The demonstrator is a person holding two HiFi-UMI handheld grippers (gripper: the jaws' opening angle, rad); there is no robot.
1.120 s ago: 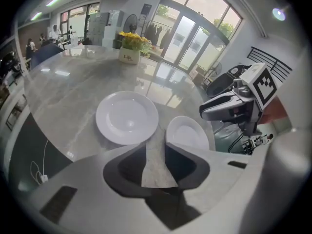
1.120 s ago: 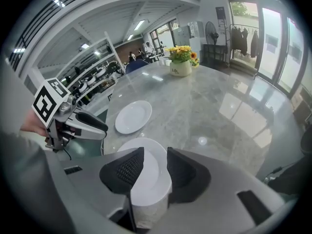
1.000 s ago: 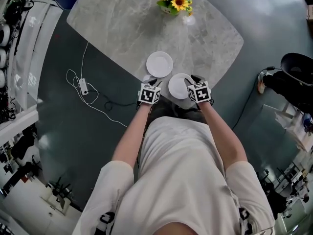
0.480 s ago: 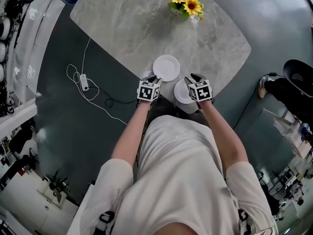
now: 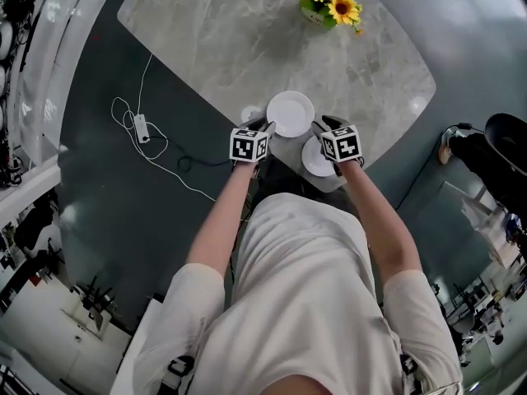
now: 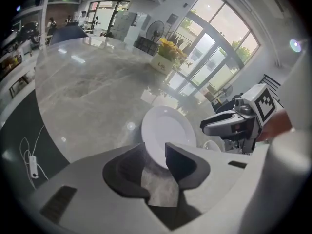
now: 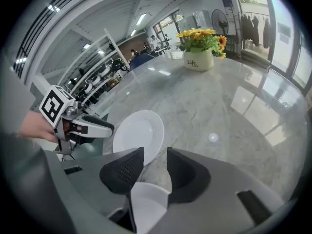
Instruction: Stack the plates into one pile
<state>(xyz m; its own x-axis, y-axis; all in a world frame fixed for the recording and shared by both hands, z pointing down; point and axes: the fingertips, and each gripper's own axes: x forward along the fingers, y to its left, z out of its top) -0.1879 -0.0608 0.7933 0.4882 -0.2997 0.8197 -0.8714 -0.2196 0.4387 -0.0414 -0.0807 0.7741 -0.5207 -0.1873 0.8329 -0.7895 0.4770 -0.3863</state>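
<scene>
Two white plates lie on the grey marble table (image 5: 239, 48). The farther plate (image 5: 291, 113) (image 6: 168, 133) (image 7: 139, 135) lies flat. Its near rim reaches into the gap of my left gripper (image 5: 265, 128) (image 6: 155, 147), whose jaws stand apart without pressing on it. The nearer plate (image 5: 315, 159) (image 7: 146, 206) sits at the table's near edge, half hidden under my right gripper (image 5: 328, 128) (image 7: 156, 152). That gripper's jaws are also apart, with bare table showing between them. Each gripper shows in the other's view: the right gripper (image 6: 234, 126), the left gripper (image 7: 80, 126).
A white pot of sunflowers (image 5: 329, 2) (image 6: 165, 57) (image 7: 199, 52) stands at the table's far side. A white cable with a power strip (image 5: 140, 130) lies on the dark floor at the left. A black chair (image 5: 506, 130) is at the right.
Both grippers have moved forward over the table's near edge and a little lower. The left one has reached the farther plate's rim; the right one now covers part of the nearer plate.
</scene>
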